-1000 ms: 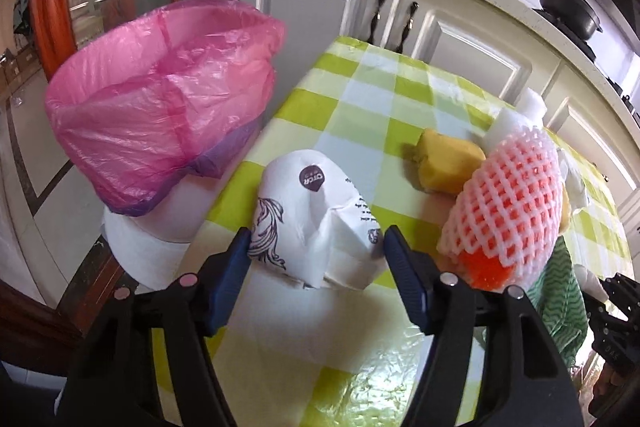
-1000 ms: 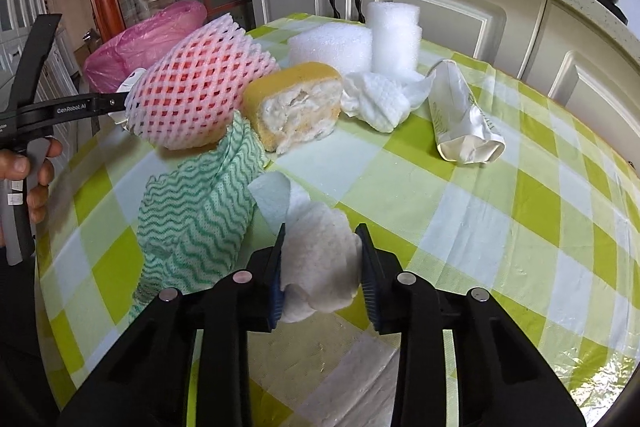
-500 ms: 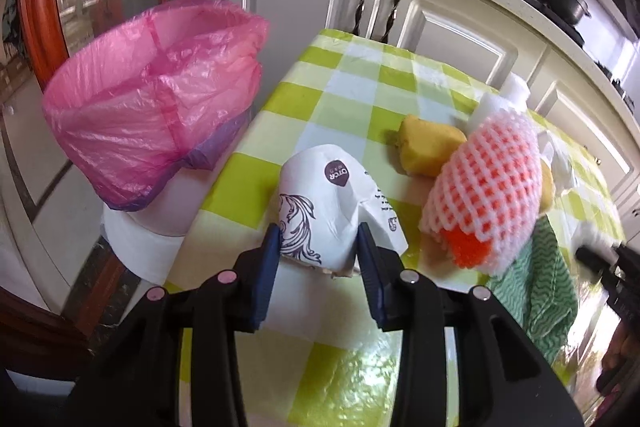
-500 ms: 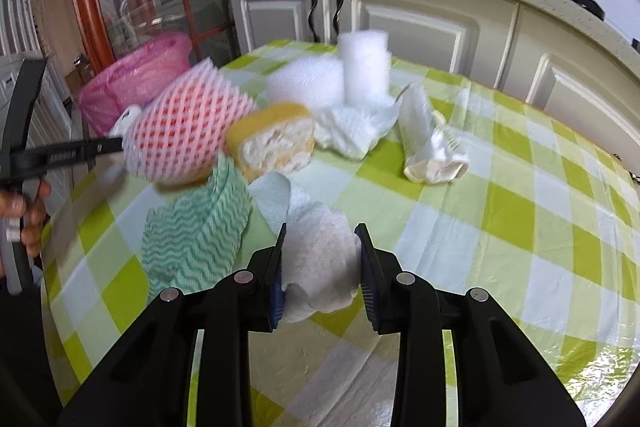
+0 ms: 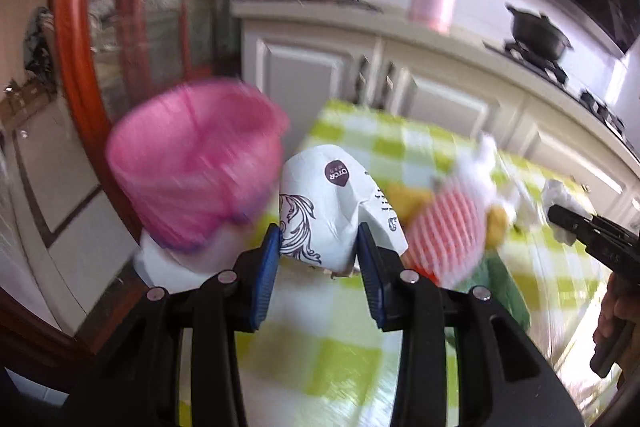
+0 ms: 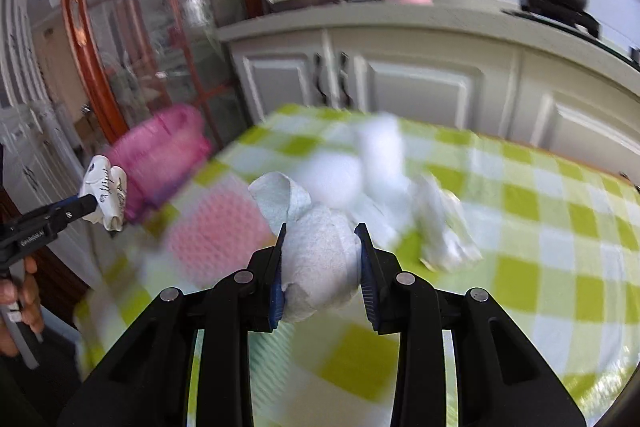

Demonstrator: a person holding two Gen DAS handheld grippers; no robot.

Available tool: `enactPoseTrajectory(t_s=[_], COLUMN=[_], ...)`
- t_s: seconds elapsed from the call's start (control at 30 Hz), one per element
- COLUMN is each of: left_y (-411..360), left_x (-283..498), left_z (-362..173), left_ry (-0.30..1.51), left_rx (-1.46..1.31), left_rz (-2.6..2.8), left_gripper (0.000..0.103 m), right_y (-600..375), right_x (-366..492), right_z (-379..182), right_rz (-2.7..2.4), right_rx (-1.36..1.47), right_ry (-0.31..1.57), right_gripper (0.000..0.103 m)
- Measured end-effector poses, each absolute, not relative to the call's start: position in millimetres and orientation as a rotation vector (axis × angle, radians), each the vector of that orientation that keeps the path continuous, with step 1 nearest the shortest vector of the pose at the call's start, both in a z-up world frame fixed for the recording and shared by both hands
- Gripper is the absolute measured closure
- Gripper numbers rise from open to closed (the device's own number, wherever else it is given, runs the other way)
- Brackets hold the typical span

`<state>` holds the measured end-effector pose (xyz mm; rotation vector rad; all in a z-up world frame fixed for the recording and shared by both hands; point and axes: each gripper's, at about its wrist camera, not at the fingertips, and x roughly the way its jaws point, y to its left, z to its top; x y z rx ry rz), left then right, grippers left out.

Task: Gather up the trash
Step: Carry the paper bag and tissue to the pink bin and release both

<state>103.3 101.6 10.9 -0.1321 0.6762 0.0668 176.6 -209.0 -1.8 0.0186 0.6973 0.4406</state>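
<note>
Left gripper [image 5: 316, 259] jaws clamp the printed white paper bag [image 5: 332, 203]; right gripper [image 6: 320, 267] jaws clamp a white tissue wad [image 6: 320, 263]. Both are lifted; pink-lined bin [image 5: 196, 167] nearby. Netted foam, apparently several scraps, remain on tabletop [image 6: 540, 227].

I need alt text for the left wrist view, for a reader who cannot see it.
The left gripper holds a crumpled white paper bag above a green checked table. A bin with a pink liner stands to the left, blurred.
</note>
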Motion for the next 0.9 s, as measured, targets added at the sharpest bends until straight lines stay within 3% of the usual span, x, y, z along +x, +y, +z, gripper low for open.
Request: enactPoseTrajectory(t_s=[0.37,0.9], left_y=[192,265], left_x=[146,189], left_z=[62,50], left_ry=[0.593,0.636], left_rx=[-0.138,-0.194], left_rz=[0.233,0.283], left_gripper=[0.065,0.065], right_y=[-67,82], right_x=[252,312], right_z=[59,43], right_rz=[0.698,0.859], right_rx=[0.045,-0.033], right_ry=[0.62,0.739], right_gripper=[0.071,0.07])
